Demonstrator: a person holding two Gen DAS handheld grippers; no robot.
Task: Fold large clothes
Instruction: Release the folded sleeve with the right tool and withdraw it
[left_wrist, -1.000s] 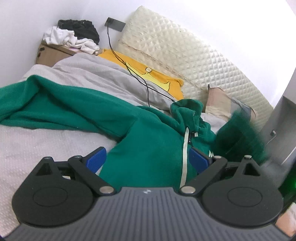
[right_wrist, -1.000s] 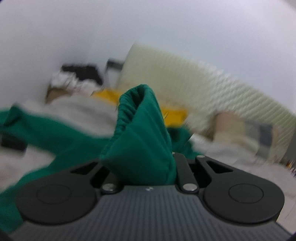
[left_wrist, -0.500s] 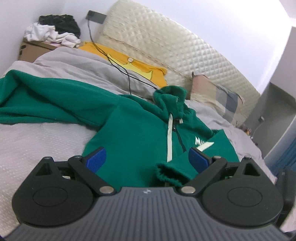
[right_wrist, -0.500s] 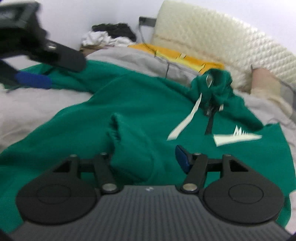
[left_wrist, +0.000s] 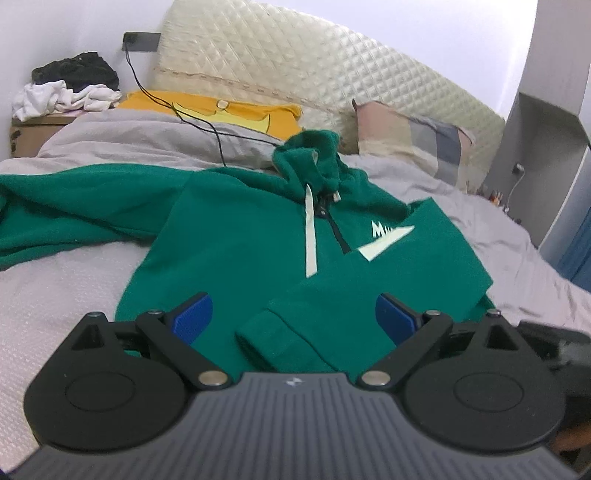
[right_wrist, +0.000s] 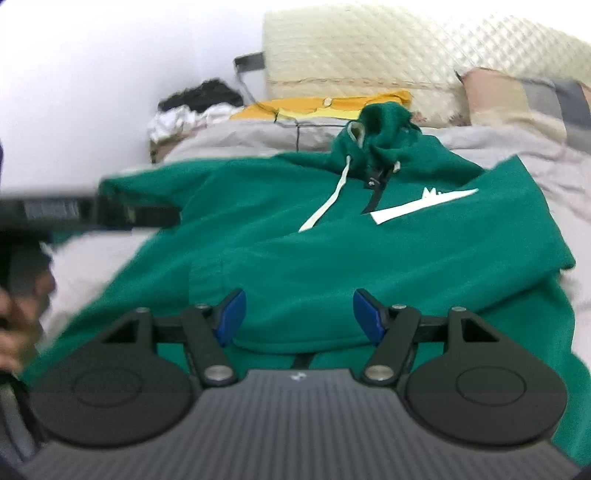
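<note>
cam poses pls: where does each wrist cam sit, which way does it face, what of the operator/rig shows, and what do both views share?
Left wrist: behind the left gripper, looking down-forward over the green hoodie toward the headboard; own open jaws show.
Right wrist: behind the right gripper, same heading; own jaws opening, nothing pressed between them; the left gripper and a hand show blurred at left.
Shared: hoodie, headboard, yellow garment.

At the left edge of the right wrist view, the left gripper (right_wrist: 110, 216) is a dark smear. The green hoodie's (left_wrist: 240, 236) far sleeve (left_wrist: 55, 206) runs off frame left.
</note>
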